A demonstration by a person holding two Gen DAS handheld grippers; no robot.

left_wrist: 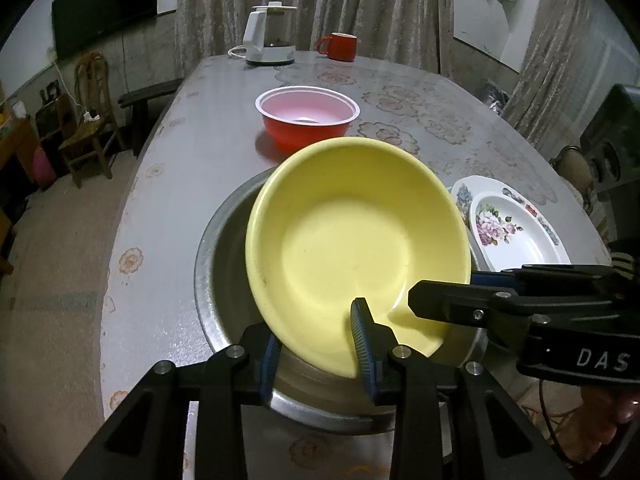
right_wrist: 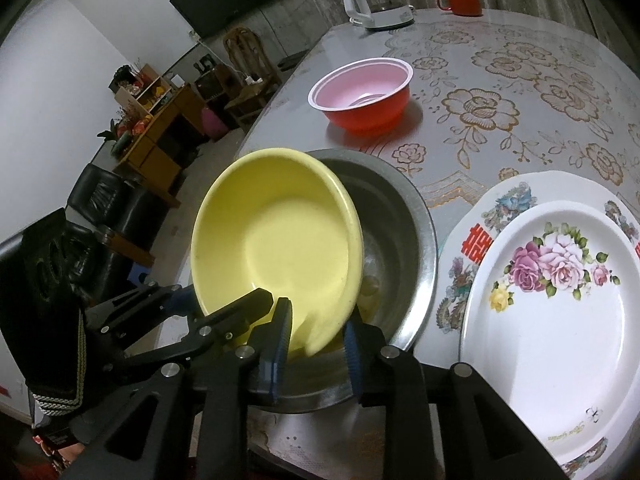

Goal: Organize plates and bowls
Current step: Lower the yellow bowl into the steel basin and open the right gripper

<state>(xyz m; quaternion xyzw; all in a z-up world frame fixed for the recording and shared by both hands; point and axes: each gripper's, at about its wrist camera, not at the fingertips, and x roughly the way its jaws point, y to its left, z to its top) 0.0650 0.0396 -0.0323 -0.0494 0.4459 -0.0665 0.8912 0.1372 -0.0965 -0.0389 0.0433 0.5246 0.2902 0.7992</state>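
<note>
A yellow bowl (left_wrist: 352,248) is tilted over a steel basin (left_wrist: 216,280) at the table's near edge; both show in the right wrist view, bowl (right_wrist: 276,244) and basin (right_wrist: 400,240). My left gripper (left_wrist: 318,354) straddles the bowl's near rim, one pad inside and one outside. My right gripper (right_wrist: 314,354) straddles the same rim from the right, and its fingers (left_wrist: 460,300) reach across the bowl. Both sets of jaws stand fairly wide; I cannot tell whether either pinches the rim. A red bowl (left_wrist: 307,114) with a pink inside sits farther back.
Two stacked floral plates (right_wrist: 560,300) lie right of the basin. A white kettle (left_wrist: 268,36) and a red mug (left_wrist: 338,46) stand at the table's far end. Chairs and cabinets stand beyond the left edge.
</note>
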